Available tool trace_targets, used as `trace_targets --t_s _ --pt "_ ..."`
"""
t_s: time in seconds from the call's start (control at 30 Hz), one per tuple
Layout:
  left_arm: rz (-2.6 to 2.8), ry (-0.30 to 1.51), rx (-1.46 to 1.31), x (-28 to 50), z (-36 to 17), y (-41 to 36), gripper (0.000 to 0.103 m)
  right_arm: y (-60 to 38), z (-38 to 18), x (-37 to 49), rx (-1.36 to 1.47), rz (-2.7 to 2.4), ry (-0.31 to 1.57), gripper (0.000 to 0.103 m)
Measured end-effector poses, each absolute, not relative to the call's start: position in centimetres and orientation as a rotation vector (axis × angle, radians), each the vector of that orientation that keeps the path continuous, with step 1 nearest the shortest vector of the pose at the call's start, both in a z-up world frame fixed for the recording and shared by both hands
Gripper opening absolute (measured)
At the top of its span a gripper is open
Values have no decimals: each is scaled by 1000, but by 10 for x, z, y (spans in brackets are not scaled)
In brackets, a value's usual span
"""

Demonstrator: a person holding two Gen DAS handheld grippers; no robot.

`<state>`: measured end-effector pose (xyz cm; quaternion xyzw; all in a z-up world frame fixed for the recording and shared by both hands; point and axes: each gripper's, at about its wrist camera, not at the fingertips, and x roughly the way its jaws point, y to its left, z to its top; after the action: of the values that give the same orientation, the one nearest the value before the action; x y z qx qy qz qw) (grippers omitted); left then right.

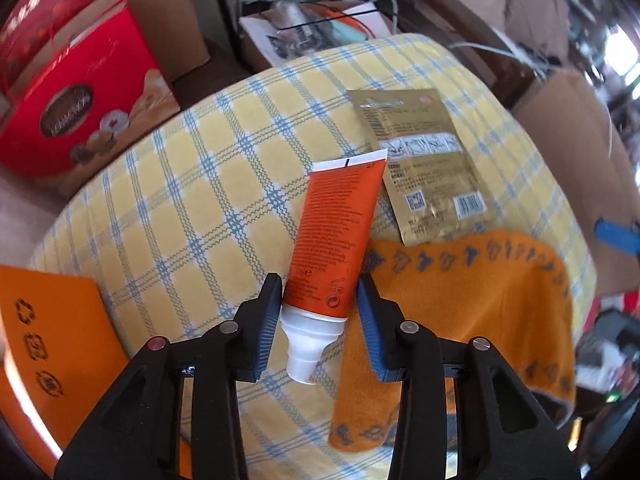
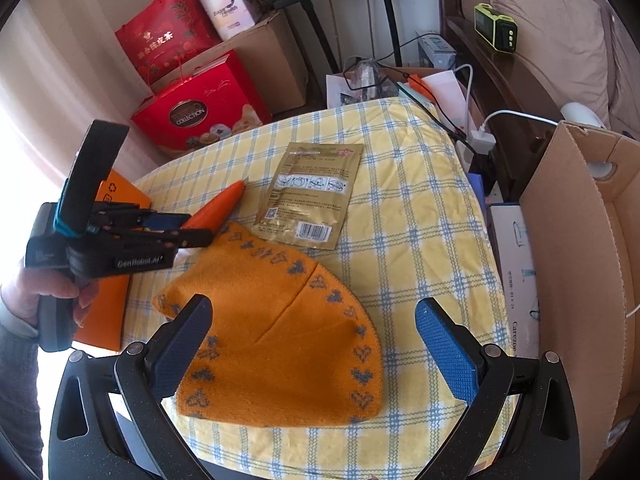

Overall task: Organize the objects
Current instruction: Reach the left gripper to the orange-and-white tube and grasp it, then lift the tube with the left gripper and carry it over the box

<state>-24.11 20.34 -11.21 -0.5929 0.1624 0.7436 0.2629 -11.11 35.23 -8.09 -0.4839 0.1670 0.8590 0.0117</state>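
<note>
An orange tube with a white cap point(image 1: 336, 240) lies on the yellow checked cloth point(image 1: 192, 184). My left gripper point(image 1: 318, 292) straddles its cap end, jaws open, with a small gap on each side; it also shows in the right wrist view point(image 2: 176, 226) beside the tube point(image 2: 218, 208). A gold sachet point(image 1: 424, 164) lies just beyond, also in the right wrist view point(image 2: 310, 196). An orange knit hat point(image 2: 280, 344) lies in front of my right gripper point(image 2: 312, 332), which is wide open and empty above it. The hat also shows in the left wrist view point(image 1: 460, 304).
An orange box point(image 2: 116, 292) sits at the table's left edge. Red gift boxes point(image 2: 200, 112) and cardboard cartons stand behind. A large open cardboard box point(image 2: 580, 260) stands at the right. Cables and a charger point(image 2: 480, 136) lie at the far right edge.
</note>
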Motion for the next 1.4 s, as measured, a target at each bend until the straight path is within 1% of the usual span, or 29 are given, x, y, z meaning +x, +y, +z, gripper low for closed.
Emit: trace_targets --t_s 0.1,0.3,0.6,0.93,1.17,1.3,1.4 --pt "2021 407 -1611 -242 -119 207 35 352 -82 -111 -1510 2679 528 102" --pt "2094 291 -1562 -240 -106 198 34 351 -82 -111 -1506 2679 519 99" --pt "2129 116 -1428 -216 -56 173 32 343 -75 -111 -1492 2711 512 97" --pt "2178 -37 -1313 -193 -15 117 32 328 -63 -113 -1474 2748 515 97" --pt "2240 -47 -1258 -181 9 84 32 315 -56 -117 -1467 2781 486 97" --pt "2276 -64 -1231 -175 21 63 32 315 -55 -122 -1463 2781 520 96" --pt "2297 -75 -1224 -173 27 48 32 316 -56 -127 -1469 2775 557 93"
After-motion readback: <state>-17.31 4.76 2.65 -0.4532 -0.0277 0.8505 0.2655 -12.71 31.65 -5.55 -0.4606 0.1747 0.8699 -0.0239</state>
